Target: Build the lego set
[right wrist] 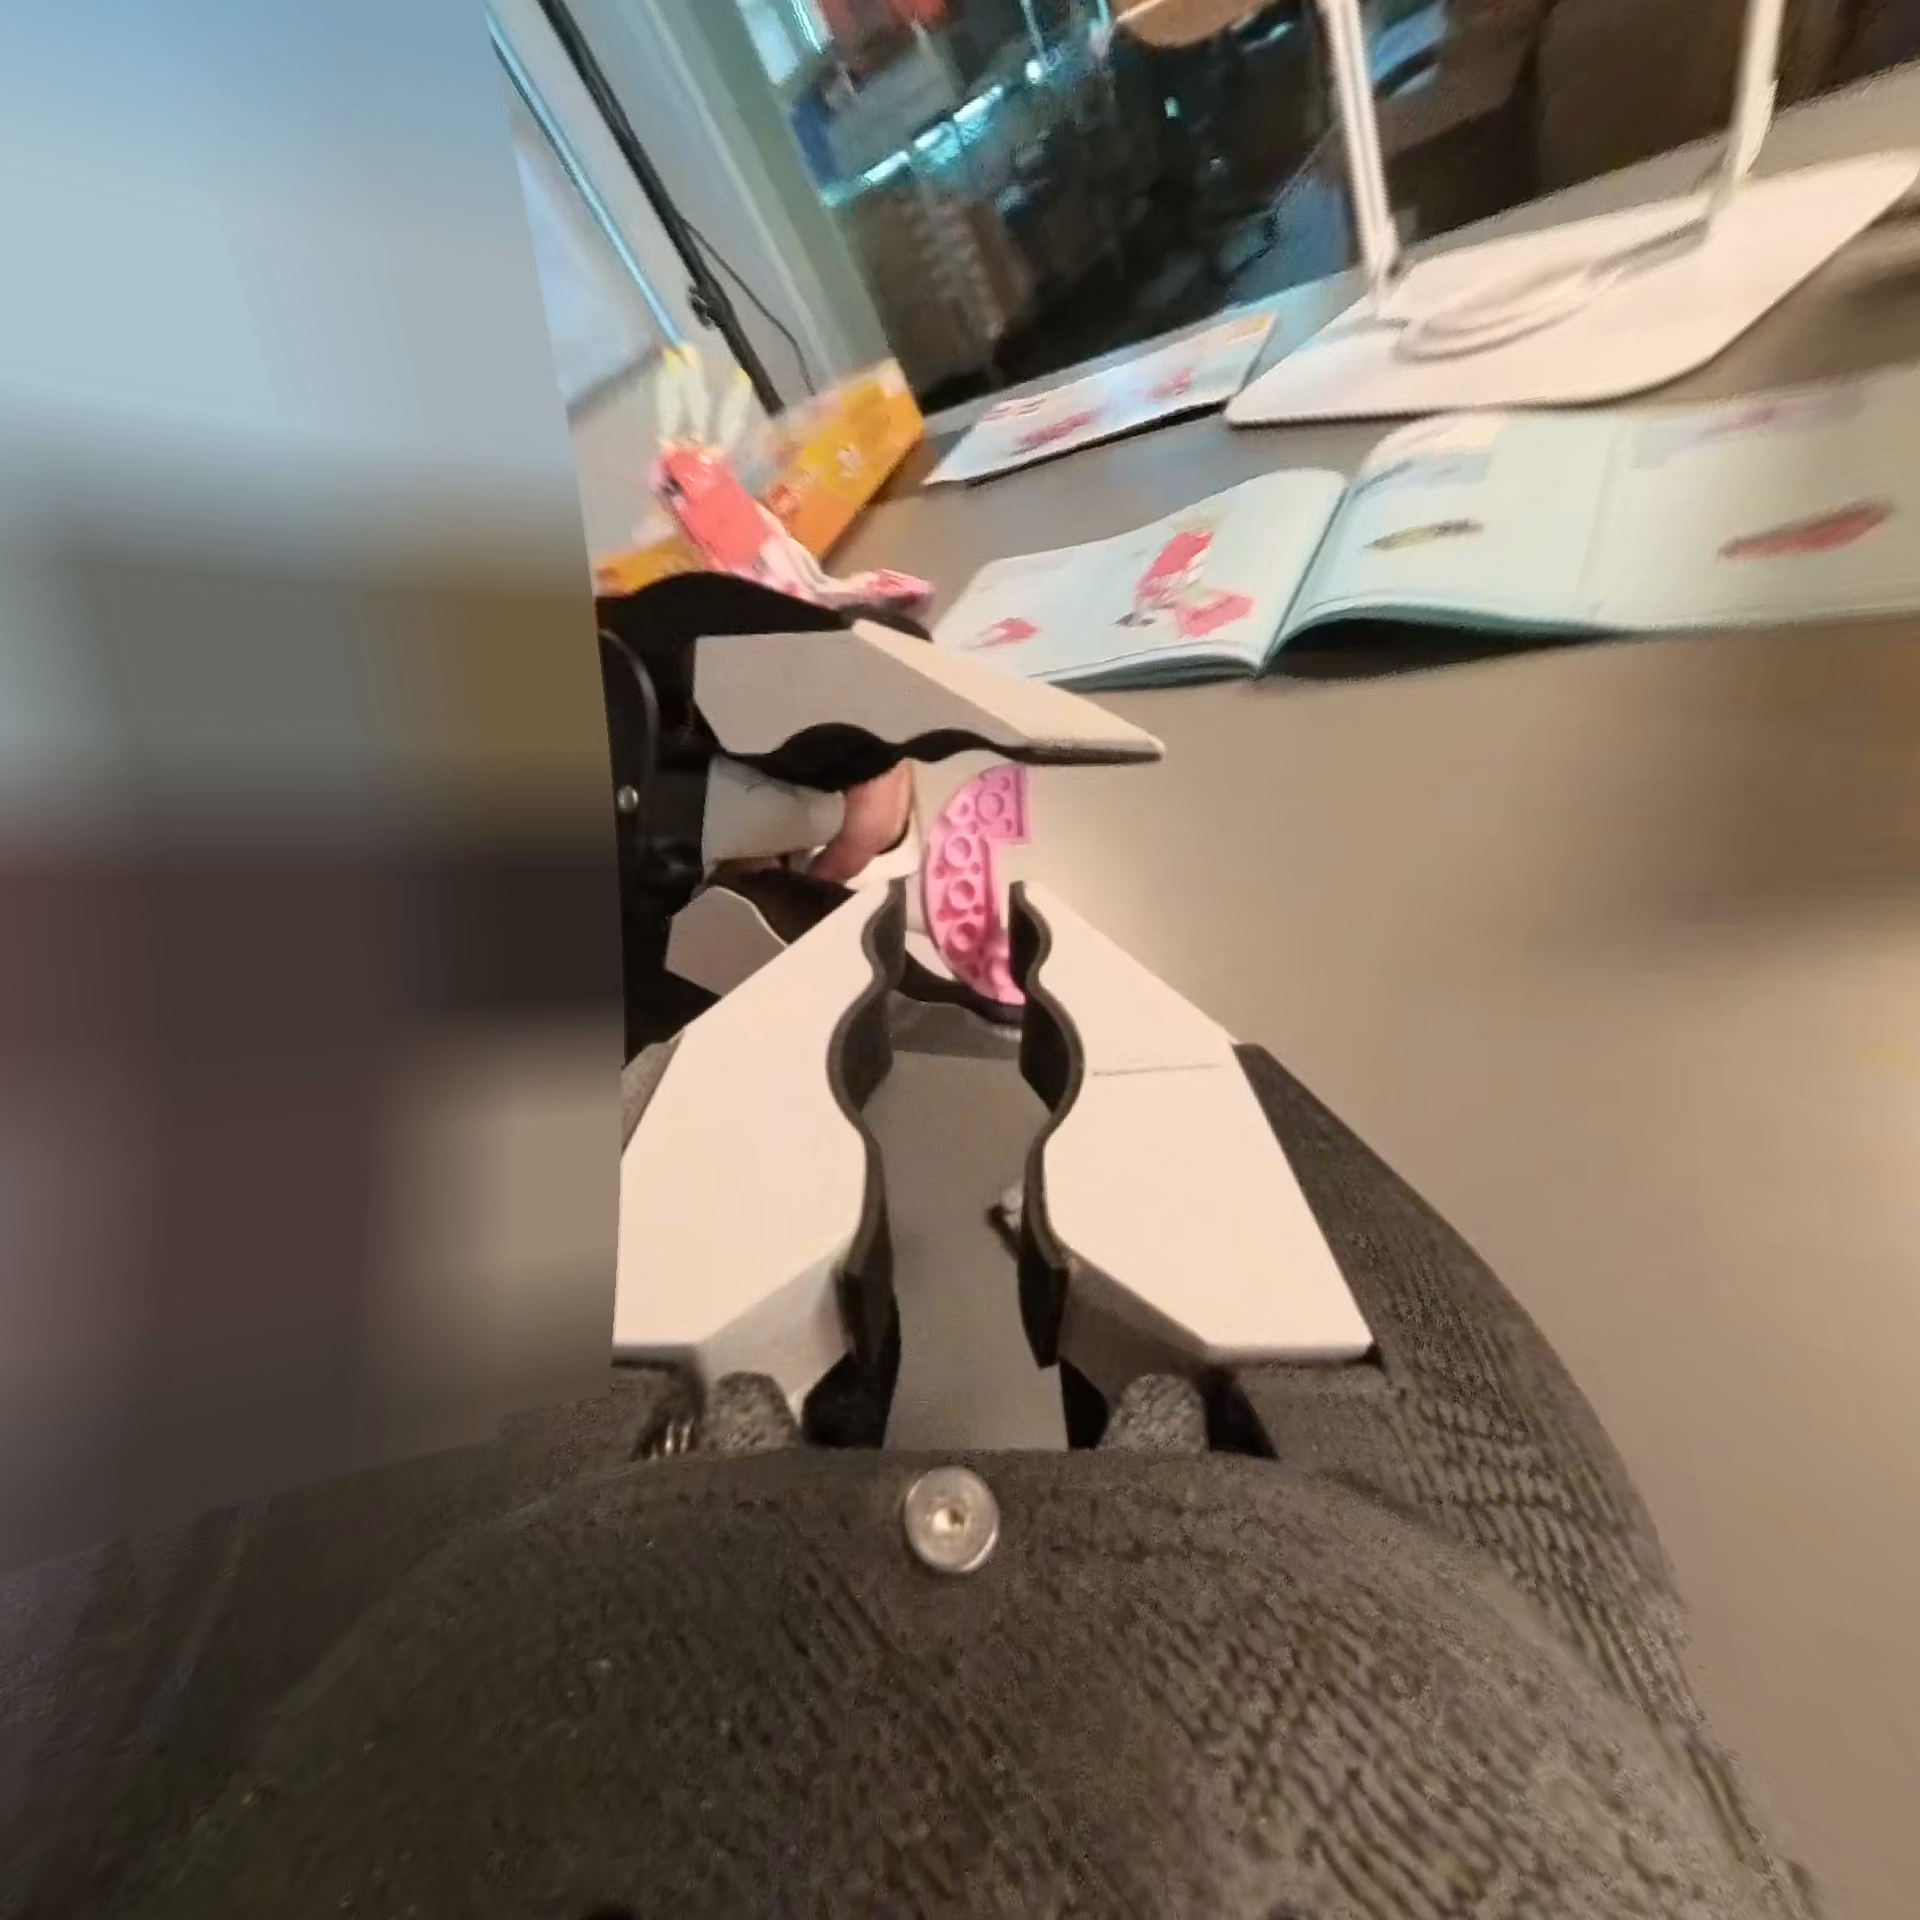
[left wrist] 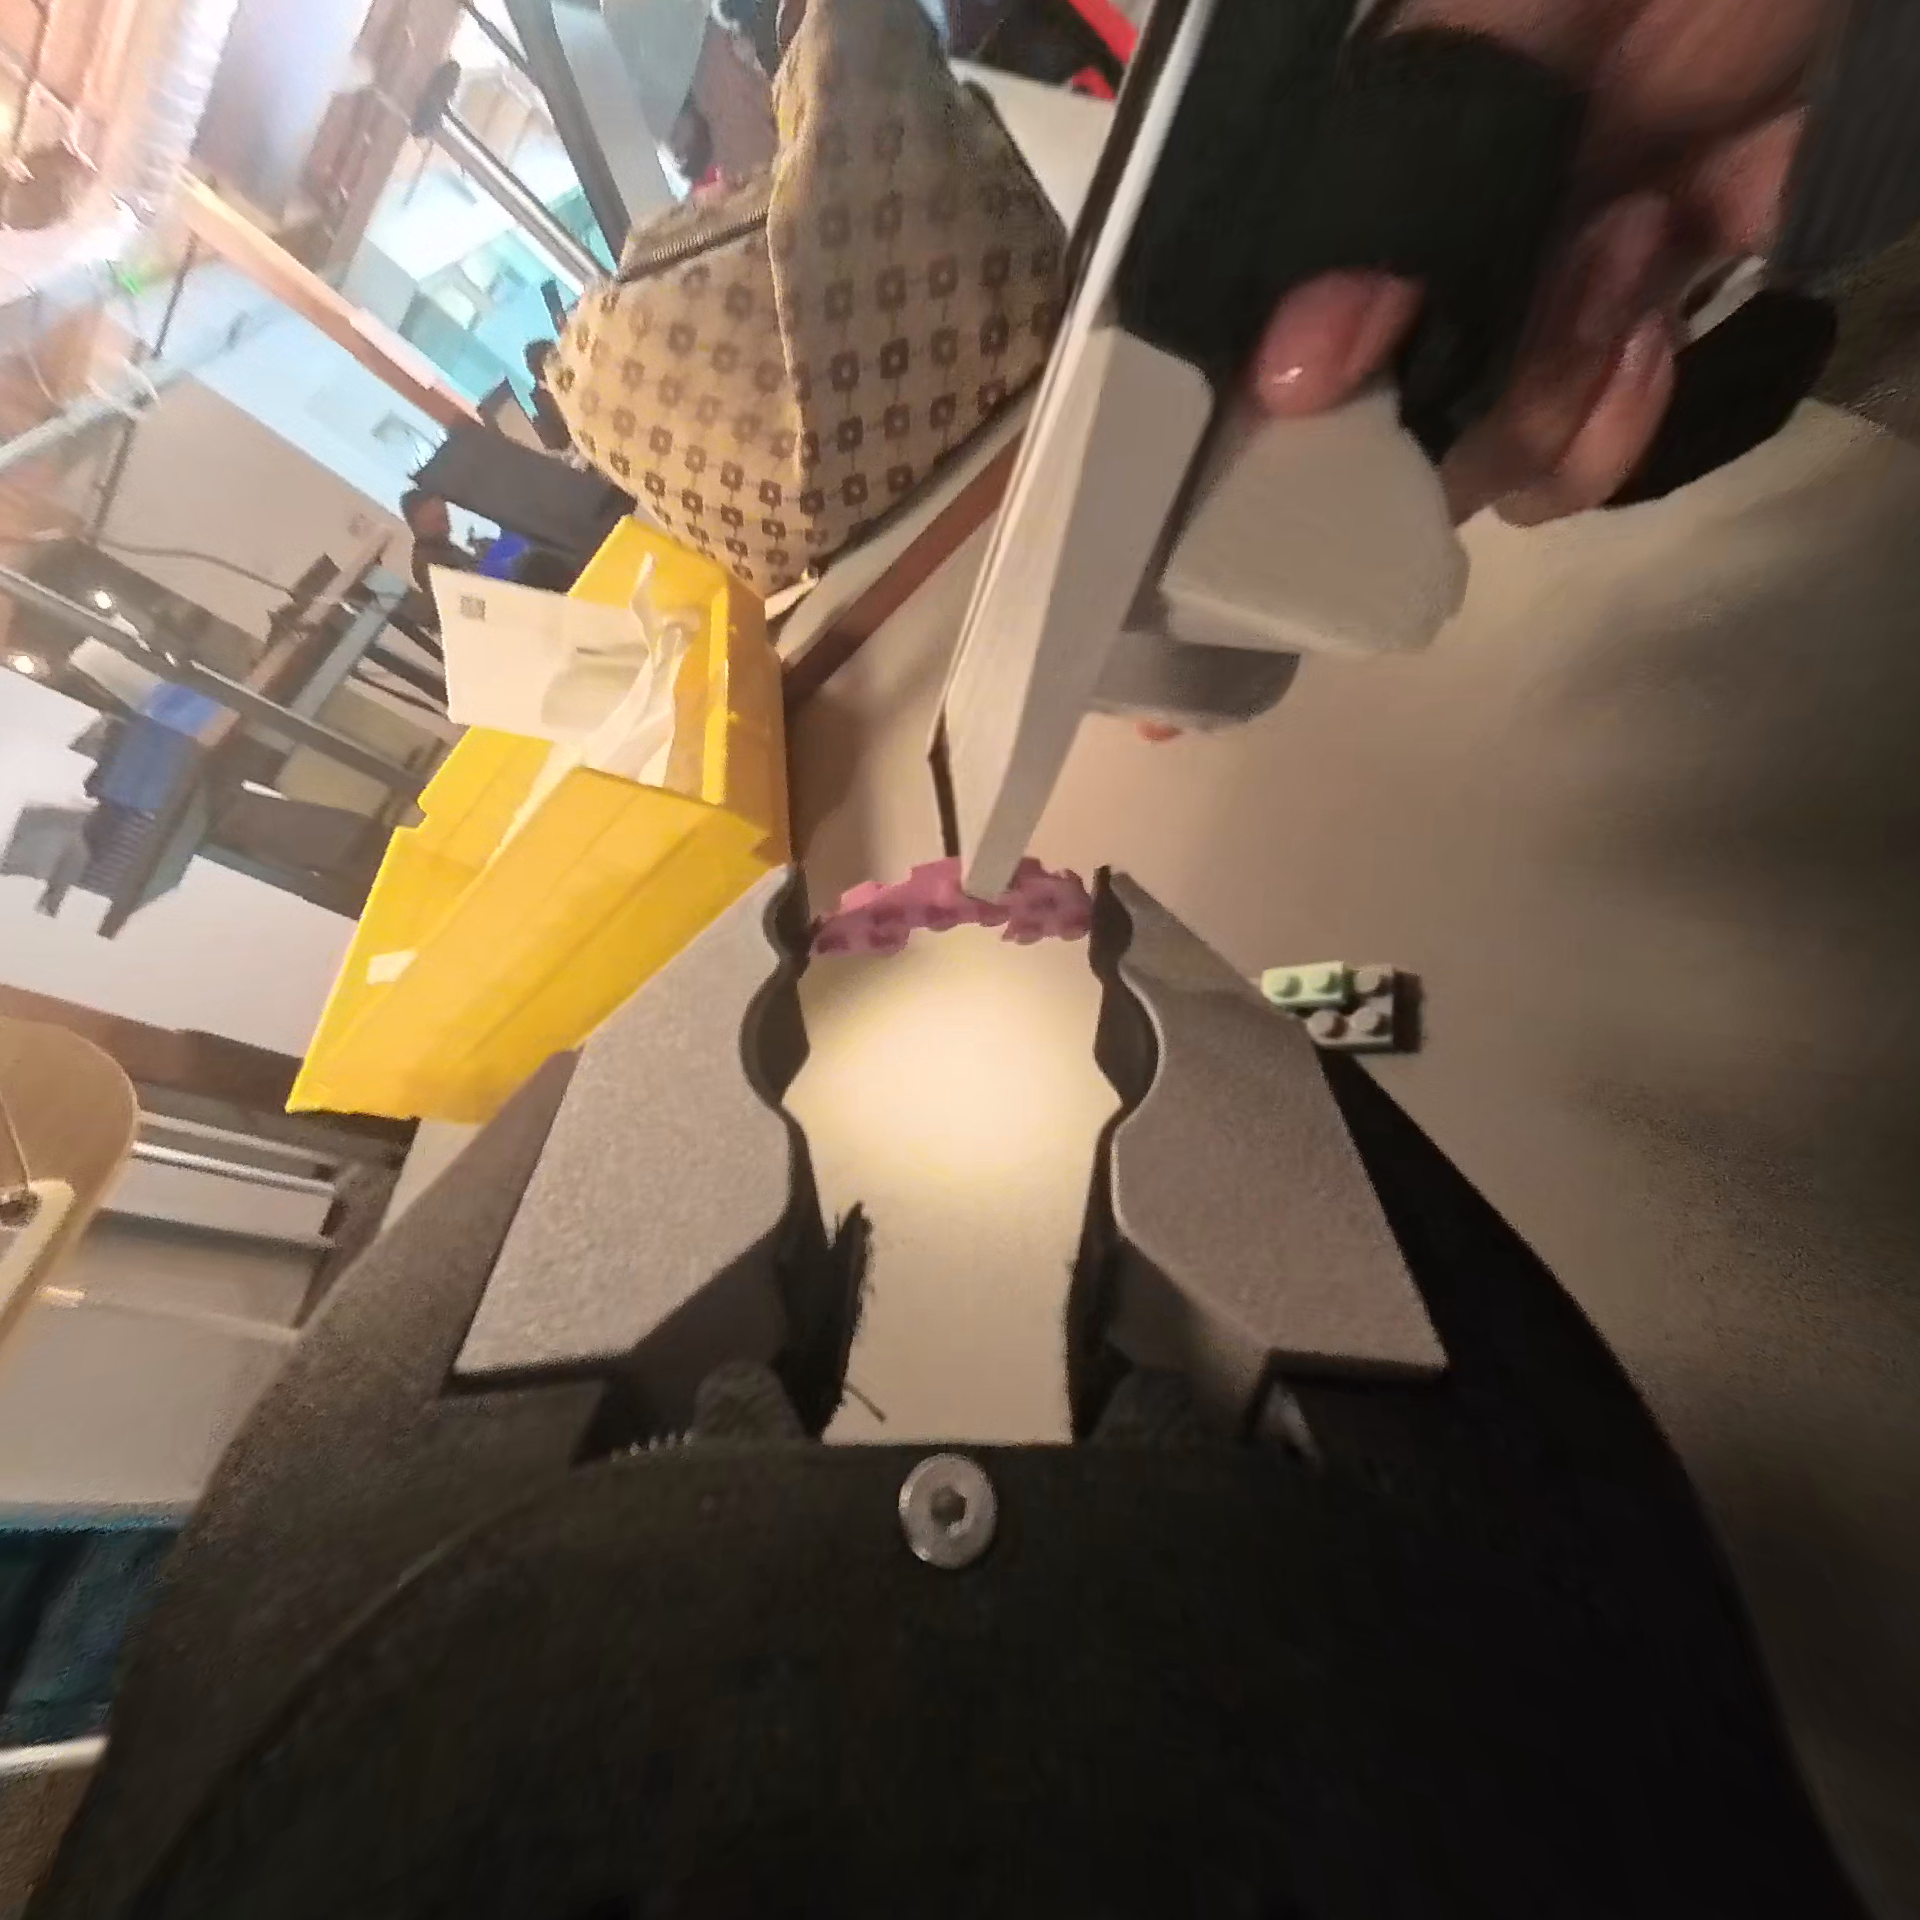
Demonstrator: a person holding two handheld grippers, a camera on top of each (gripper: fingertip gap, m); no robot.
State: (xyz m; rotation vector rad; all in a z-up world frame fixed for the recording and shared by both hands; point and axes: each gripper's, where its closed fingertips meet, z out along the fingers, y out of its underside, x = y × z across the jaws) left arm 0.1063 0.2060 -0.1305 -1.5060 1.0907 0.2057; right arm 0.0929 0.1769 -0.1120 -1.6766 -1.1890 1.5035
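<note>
A smooth grey-beige table [right wrist: 1455, 935] carries everything. On it lie an open pale-blue booklet [right wrist: 1351, 561], a second booklet [right wrist: 1101, 410] farther back, the flat white base of a stand [right wrist: 1558, 312], an orange box [right wrist: 831, 457] and a pink toy figure [right wrist: 748, 540]. A small green and grey brick piece [left wrist: 1340, 1003] sits on the tabletop, and a yellow tissue box [left wrist: 561, 862] and a patterned bag [left wrist: 831, 343] rest near the edge.

Warm, dim indoor light; bright glare patch on table [left wrist: 940, 1049] between fingers. Strong motion blur at edges, wide-angle bending, soft shadows under bricks.
</note>
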